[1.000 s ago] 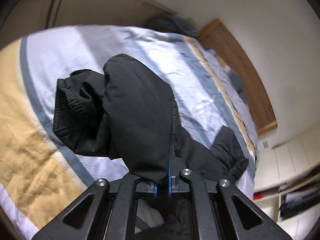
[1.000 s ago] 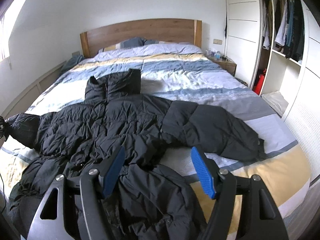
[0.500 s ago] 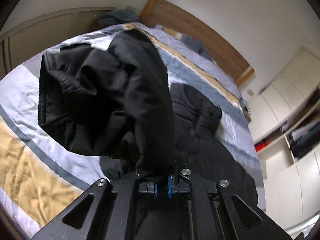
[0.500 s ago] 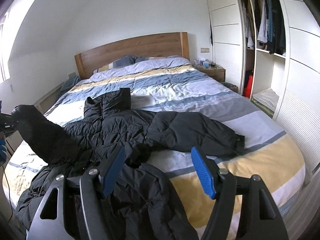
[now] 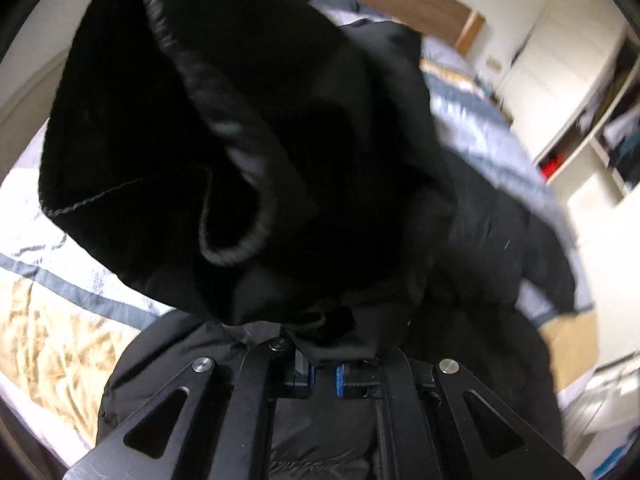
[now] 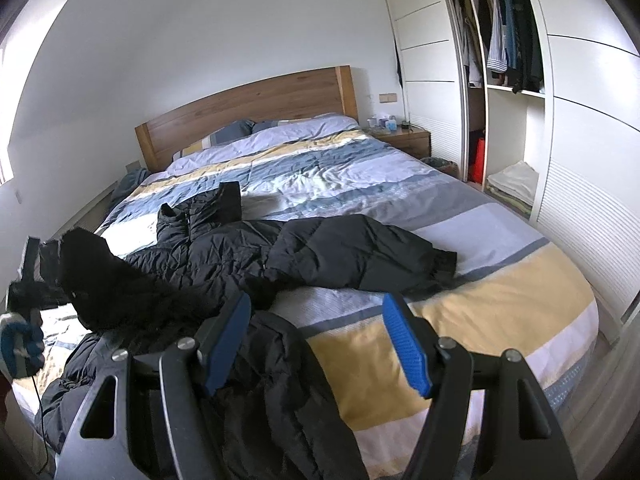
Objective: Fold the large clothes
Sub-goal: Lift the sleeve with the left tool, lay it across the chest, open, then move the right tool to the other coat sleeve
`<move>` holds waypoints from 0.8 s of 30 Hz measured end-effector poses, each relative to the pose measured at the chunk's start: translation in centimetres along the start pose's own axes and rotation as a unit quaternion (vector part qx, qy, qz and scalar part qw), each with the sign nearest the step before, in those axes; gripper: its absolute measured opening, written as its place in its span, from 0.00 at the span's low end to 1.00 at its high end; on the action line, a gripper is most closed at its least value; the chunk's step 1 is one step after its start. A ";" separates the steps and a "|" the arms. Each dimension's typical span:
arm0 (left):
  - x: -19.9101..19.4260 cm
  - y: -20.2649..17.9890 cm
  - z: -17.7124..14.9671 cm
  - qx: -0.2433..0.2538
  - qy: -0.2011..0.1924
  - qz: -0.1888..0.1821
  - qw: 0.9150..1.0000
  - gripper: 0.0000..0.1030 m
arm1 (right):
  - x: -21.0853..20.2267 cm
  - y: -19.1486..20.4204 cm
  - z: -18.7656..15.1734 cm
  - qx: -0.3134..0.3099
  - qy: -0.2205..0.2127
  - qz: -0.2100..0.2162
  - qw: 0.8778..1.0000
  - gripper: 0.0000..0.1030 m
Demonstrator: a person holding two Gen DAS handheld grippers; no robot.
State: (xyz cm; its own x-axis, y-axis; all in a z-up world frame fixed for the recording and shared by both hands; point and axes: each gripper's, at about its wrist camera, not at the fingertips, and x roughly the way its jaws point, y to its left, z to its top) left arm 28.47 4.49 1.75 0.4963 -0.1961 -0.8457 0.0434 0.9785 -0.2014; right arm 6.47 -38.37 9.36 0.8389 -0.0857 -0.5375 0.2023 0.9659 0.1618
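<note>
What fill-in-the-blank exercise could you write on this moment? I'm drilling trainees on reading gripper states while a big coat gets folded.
1. The left gripper is shut on the black jacket's ____.
2. The right gripper holds nothing; it is ____.
3. The black jacket lies on a striped ____.
4. The other sleeve rests flat, its cuff pointing toward the open ____.

Missing words: sleeve; open; bed; wardrobe

Black grippers with blue ribbed fingers (image 6: 406, 344), silver screws (image 5: 449, 365), blue-grey glove (image 6: 18, 344)
</note>
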 end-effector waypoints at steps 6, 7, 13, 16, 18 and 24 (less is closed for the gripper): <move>2.9 -2.0 -2.0 0.048 0.042 0.016 0.998 0.11 | -0.4 -0.3 -0.5 0.003 0.003 -0.001 1.000 0.65; 3.2 -2.4 -2.3 0.057 0.047 0.016 0.997 0.15 | -0.4 -0.3 -0.6 0.003 0.004 -0.001 1.000 0.65; 3.2 -3.7 -4.6 0.100 0.058 0.026 0.993 0.22 | -0.6 -0.2 -0.8 0.004 0.004 -0.001 1.000 0.65; 1.9 -3.0 -4.9 0.099 0.055 0.026 0.993 0.22 | -1.1 -0.3 -1.0 0.006 -0.003 -0.002 1.000 0.65; 1.2 -2.9 -5.2 0.093 0.047 0.029 0.994 0.25 | -1.7 -0.5 -1.2 0.010 -0.008 -0.002 1.000 0.65; -3.2 -0.7 -5.4 0.071 0.010 0.033 0.997 0.41 | -3.2 -0.8 -1.8 0.022 -0.023 0.006 0.999 0.65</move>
State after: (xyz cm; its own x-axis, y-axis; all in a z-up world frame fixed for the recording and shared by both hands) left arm 22.16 4.05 1.93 0.4840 -0.1302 -0.8653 0.1340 0.9882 -0.0738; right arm 2.68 -38.38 9.47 0.8630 -0.0864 -0.4977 0.2135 0.9553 0.2043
